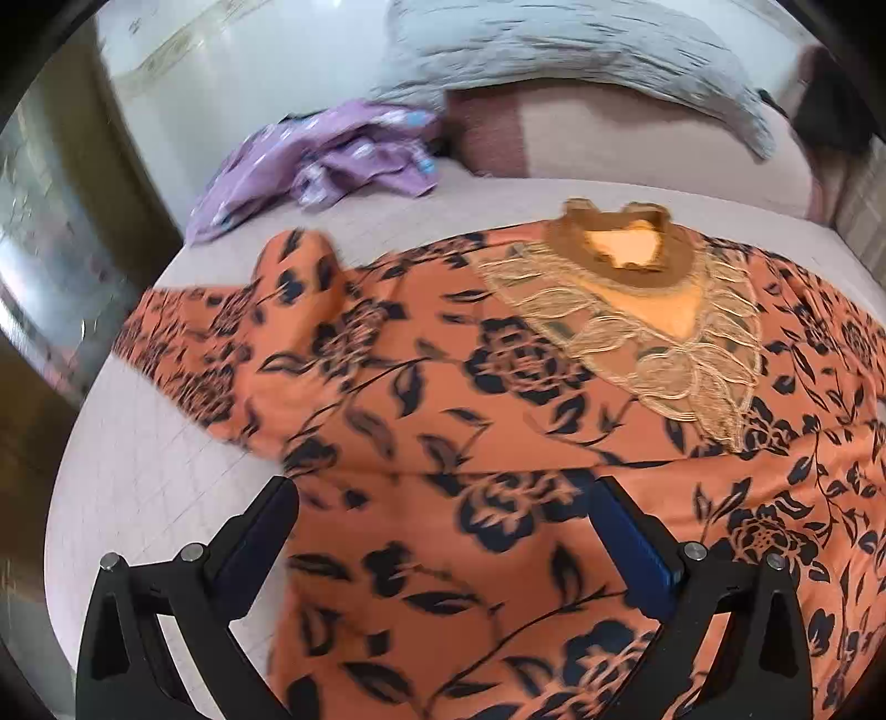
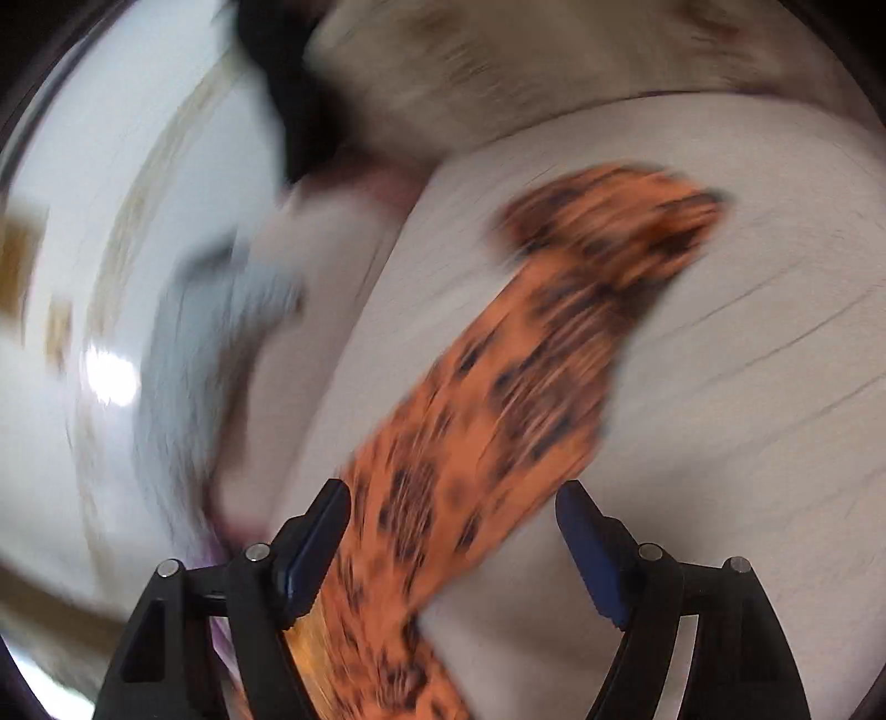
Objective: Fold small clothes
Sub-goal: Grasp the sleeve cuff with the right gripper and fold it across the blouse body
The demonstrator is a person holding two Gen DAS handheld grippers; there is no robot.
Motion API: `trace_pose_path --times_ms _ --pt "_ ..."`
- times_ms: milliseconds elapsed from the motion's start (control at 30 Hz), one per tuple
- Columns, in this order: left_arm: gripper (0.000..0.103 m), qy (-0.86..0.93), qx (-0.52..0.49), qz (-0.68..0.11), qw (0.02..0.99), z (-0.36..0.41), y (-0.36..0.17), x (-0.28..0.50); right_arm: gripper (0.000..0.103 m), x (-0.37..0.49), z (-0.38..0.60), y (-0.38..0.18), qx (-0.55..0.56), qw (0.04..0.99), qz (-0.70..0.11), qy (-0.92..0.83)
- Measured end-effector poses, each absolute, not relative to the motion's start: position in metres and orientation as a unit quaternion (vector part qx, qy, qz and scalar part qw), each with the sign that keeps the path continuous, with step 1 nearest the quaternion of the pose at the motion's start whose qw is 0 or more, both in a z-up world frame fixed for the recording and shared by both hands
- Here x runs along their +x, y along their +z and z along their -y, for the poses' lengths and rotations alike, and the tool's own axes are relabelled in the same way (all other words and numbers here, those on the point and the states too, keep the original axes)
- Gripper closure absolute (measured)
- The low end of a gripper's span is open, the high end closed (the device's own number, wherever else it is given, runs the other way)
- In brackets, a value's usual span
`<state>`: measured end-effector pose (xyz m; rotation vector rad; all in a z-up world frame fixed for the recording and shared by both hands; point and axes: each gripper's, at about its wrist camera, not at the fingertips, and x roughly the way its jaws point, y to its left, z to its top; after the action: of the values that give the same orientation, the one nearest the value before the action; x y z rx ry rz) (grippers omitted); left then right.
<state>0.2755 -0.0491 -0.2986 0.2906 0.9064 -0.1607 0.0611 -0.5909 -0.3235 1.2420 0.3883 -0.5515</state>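
Note:
An orange top with a dark flower print and a gold embroidered neckline lies spread on a pale bed sheet. Its left sleeve is bent back over the body. My left gripper hovers over the lower part of the top with its jaws wide apart and nothing pinched. In the blurred right wrist view a strip of the same orange cloth runs across the sheet and passes between the fingers of my right gripper, whose jaws stand apart without pressing on it.
A crumpled purple garment lies at the back left of the bed. Behind it are a grey pillow and a pale pink cushion. The bed's left edge drops to a dark floor.

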Motion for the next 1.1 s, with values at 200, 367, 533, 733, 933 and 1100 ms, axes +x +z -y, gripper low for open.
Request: trace_pose_path --times_ms 200,367,533,733,933,1100 --pt "0.0 -0.089 0.197 -0.446 0.869 0.081 -0.339 0.272 0.02 0.053 0.655 -0.368 0.696 0.681 -0.066 -0.216" --pt "0.0 -0.089 0.177 -0.443 0.875 0.079 -0.341 0.275 0.02 0.072 0.677 -0.36 0.687 0.679 -0.058 -0.251" --pt "0.0 -0.106 0.106 -0.483 0.863 0.062 -0.345 0.285 0.071 0.065 0.695 -0.362 0.663 0.662 -0.066 -0.344" --pt "0.0 -0.095 0.16 -0.468 0.864 0.069 -0.321 0.284 0.097 0.099 0.652 -0.289 0.524 0.786 -0.138 -0.297" --pt "0.0 -0.033 0.077 -0.443 0.893 0.009 -0.279 0.29 0.097 0.177 0.52 -0.204 0.426 0.872 -0.198 -0.141" --pt "0.0 0.072 0.035 -0.428 0.9 -0.055 -0.266 0.305 0.097 0.251 0.371 -0.174 0.375 0.894 -0.246 -0.003"
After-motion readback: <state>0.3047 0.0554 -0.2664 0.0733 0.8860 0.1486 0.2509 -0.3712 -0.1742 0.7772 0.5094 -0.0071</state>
